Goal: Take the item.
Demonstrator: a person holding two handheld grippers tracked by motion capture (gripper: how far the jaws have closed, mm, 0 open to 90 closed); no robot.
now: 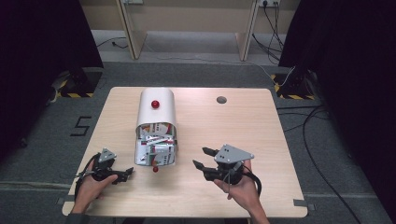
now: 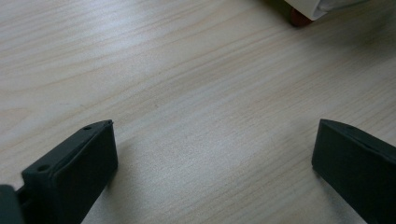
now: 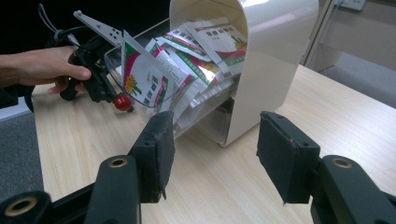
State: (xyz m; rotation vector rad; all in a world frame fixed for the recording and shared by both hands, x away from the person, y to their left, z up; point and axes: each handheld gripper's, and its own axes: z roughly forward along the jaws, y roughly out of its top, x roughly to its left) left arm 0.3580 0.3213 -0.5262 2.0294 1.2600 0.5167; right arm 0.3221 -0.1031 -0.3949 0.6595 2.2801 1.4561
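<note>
A cream dispenser box with a red knob on top stood left of the worktop's middle. Its clear flap hung open toward the near edge, with printed sachets spilling out. The left gripper sat near the near-left corner, jaws wide, holding nothing. The right gripper rested toward the near edge, jaws wide and empty, pointing at the box.

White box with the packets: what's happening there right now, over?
Both hand-held grippers, left and right, open, empty. White box open, packets spilling. Nothing between.
</note>
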